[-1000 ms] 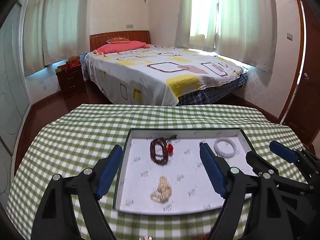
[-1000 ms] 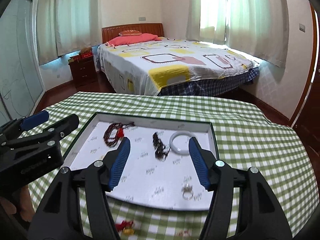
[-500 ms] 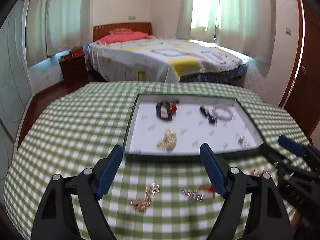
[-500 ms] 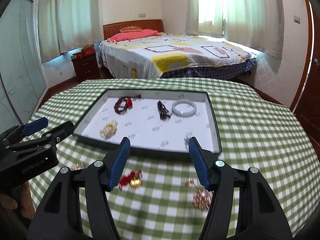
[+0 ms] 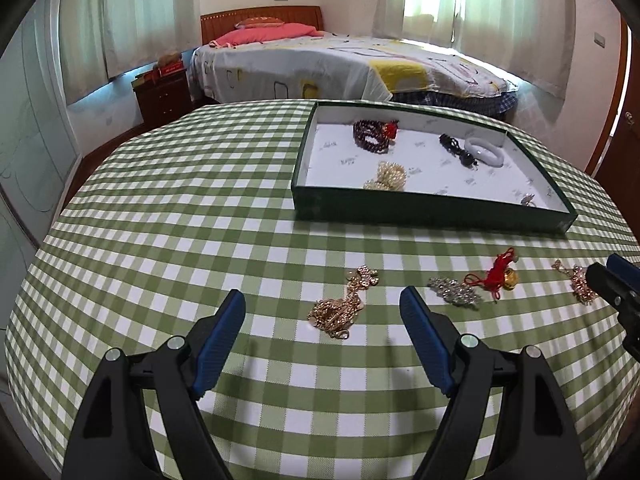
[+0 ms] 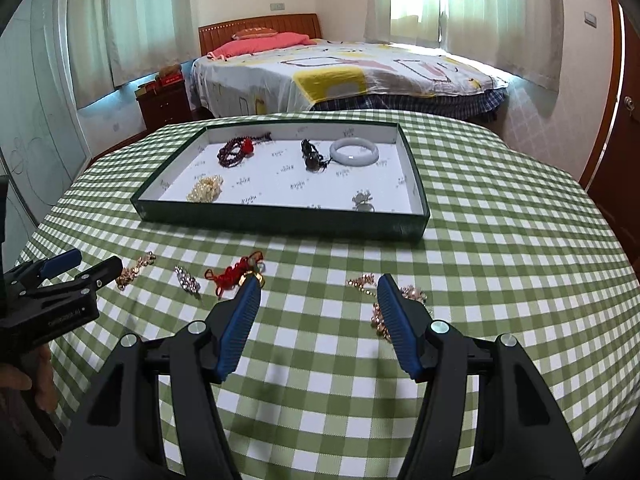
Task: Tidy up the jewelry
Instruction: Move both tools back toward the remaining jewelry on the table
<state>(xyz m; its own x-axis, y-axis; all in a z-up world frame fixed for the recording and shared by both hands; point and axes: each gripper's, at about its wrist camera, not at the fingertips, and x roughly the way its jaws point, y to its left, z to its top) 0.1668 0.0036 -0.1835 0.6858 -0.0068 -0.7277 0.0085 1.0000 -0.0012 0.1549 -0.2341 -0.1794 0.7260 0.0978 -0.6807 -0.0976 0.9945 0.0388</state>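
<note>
A dark green tray with a white floor holds a dark bead bracelet, a pearl piece, a black piece, a white bangle and a small ring. On the cloth in front lie a gold chain, a silver brooch, a red-cord charm and a rose-gold chain. My left gripper is open and empty just before the gold chain. My right gripper is open and empty, with the rose-gold chain at its right finger.
The table wears a green checked cloth. Behind it stand a bed, a dark nightstand and curtained windows. A wooden door is at the right. The right gripper's tip shows at the left view's right edge.
Both grippers have pulled back from over the tray toward the table's near side. The loose pieces on the cloth have come into view in front of the fingers.
</note>
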